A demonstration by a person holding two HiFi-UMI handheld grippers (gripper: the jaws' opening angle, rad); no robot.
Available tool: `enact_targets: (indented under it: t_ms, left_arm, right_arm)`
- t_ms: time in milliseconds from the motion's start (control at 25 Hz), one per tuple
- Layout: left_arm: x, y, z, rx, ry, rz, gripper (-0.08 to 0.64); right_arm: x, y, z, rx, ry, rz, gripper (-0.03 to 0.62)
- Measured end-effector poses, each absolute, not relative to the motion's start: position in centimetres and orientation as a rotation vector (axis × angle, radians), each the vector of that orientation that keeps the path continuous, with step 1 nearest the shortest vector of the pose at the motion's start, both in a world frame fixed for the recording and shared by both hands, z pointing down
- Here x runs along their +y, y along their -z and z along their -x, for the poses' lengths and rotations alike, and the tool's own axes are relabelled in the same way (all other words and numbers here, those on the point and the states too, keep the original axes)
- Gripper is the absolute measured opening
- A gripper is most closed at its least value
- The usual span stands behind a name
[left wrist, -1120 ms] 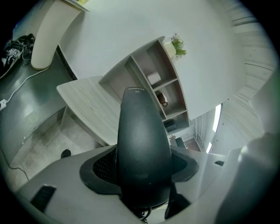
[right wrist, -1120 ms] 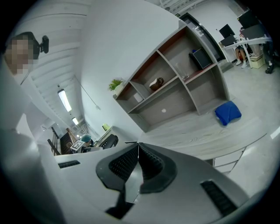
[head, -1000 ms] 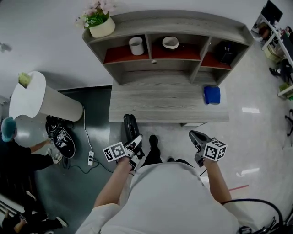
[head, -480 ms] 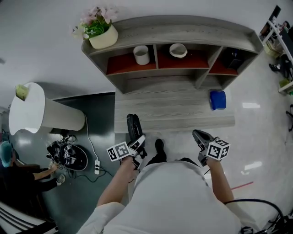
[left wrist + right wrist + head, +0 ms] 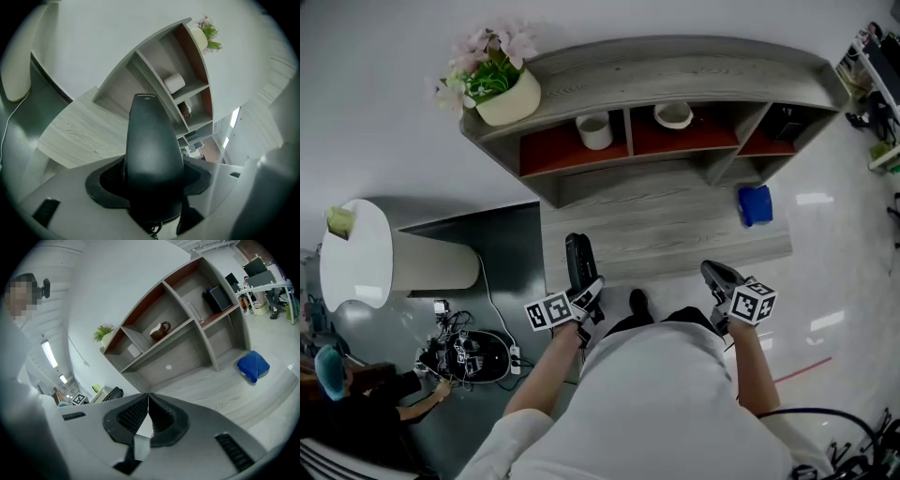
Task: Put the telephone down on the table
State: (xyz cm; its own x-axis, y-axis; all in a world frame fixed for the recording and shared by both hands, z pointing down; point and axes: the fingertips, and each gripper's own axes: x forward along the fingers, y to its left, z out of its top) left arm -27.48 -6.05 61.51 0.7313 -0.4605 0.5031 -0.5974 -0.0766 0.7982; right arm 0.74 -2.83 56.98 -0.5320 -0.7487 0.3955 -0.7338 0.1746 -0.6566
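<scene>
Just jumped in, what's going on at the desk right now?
A person stands in front of the grey wooden table with a gripper in each hand. The left gripper is clamped on a black telephone handset, held in the air near the table's front left corner and not yet set down. The right gripper is shut and empty, near the table's front right.

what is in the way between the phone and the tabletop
Nothing visible. The telephone, clamped in the left tongs, faces bare table; the blue object lies far off at its right end.
</scene>
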Motion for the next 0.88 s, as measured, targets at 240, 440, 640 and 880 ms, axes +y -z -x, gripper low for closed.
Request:
enact_targets:
  t_ms: [240,440,640,880]
  left_arm:
    - [-8.7,-62.4,26.7,-0.828,-0.18,-1.741,0.308]
    - [-10.4,-63.1,25.0,-0.813,-0.213,-1.753,0.308]
    - [-12.0,-63.8,22.4,-0.81,-0.251,-1.765,0.308]
    - [-14.2,-65.3,18.5,-0.83,-0.289,-1.759,0.308]
  right_arm:
    - [-3.5,-57.6,-0.6,2.347,1.328,1.547,0.017]
    - [-3.7,-58.2,-1.1,2.318,1.34,1.56,0.017]
    - [-4.2,-58.7,-2.5,2.313,1.358,1.548,0.017]
    - [-5.1,-59.4,-5.1,2.328,1.407,1.519,0.017]
